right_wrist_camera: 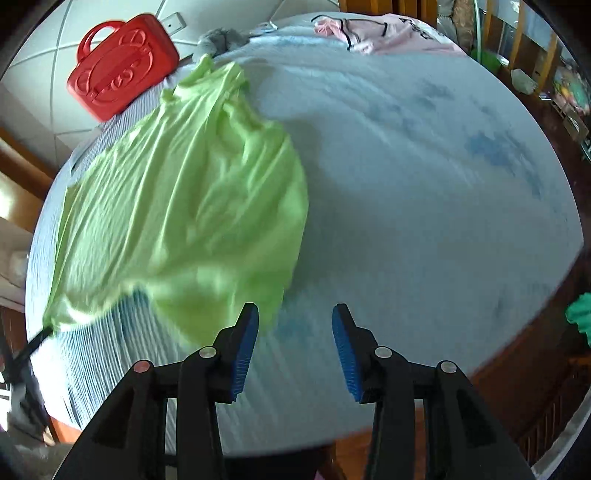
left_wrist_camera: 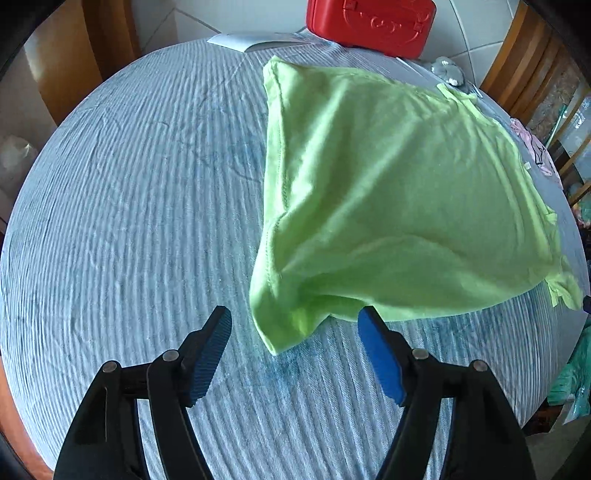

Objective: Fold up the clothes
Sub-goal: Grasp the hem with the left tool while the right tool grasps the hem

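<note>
A lime-green shirt [left_wrist_camera: 388, 192] lies loosely spread on a bed covered with a pale blue striped sheet [left_wrist_camera: 129, 206]. Its near corner droops between the fingers of my left gripper [left_wrist_camera: 295, 325], which is open and holds nothing. In the right wrist view the shirt [right_wrist_camera: 184, 199] lies to the left, its near edge billowed up and blurred. My right gripper [right_wrist_camera: 295, 325] is open and empty just right of that edge, above the sheet [right_wrist_camera: 424, 206]. The tip of the left gripper shows at the shirt's far-left corner [right_wrist_camera: 37, 339].
A red plastic case [left_wrist_camera: 373, 22] stands at the bed's far edge, also in the right wrist view [right_wrist_camera: 118, 66]. A grey soft toy [right_wrist_camera: 218, 40] and a pink garment [right_wrist_camera: 391, 33] lie near it. White paper [left_wrist_camera: 255, 40] lies at the back. Wooden furniture surrounds the bed.
</note>
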Action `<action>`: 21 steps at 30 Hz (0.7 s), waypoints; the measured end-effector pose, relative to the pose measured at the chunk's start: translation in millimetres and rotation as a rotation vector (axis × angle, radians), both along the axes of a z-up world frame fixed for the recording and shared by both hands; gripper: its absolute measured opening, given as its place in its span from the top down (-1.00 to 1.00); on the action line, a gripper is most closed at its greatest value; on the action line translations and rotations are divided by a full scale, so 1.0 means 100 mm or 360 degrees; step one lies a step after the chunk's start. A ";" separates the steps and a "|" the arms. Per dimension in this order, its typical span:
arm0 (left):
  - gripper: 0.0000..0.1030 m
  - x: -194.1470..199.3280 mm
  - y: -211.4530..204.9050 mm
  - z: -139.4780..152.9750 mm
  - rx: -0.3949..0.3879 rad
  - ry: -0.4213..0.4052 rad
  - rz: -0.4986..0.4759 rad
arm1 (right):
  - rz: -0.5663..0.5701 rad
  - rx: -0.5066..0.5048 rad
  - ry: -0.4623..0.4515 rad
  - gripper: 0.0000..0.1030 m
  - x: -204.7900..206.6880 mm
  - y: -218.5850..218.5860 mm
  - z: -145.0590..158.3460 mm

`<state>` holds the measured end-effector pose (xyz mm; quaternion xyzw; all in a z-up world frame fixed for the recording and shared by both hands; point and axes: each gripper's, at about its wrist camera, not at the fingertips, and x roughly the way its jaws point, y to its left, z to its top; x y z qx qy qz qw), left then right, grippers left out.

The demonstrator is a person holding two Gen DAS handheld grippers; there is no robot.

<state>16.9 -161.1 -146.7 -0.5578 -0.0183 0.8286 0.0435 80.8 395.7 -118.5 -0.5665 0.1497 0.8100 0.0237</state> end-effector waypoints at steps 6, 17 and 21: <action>0.00 -0.07 0.23 -0.06 -0.0102 0.0059 -0.0059 | 0.0078 -0.0034 0.0054 0.18 0.24 -0.28 -0.16; 0.81 0.08 0.32 0.18 0.0035 0.0085 -0.0041 | 0.0185 -0.0095 0.0161 0.97 -0.10 -0.25 0.04; 0.81 0.11 0.36 0.41 0.0110 0.0115 -0.0020 | 0.0205 -0.0196 0.0239 0.97 -0.24 -0.14 0.50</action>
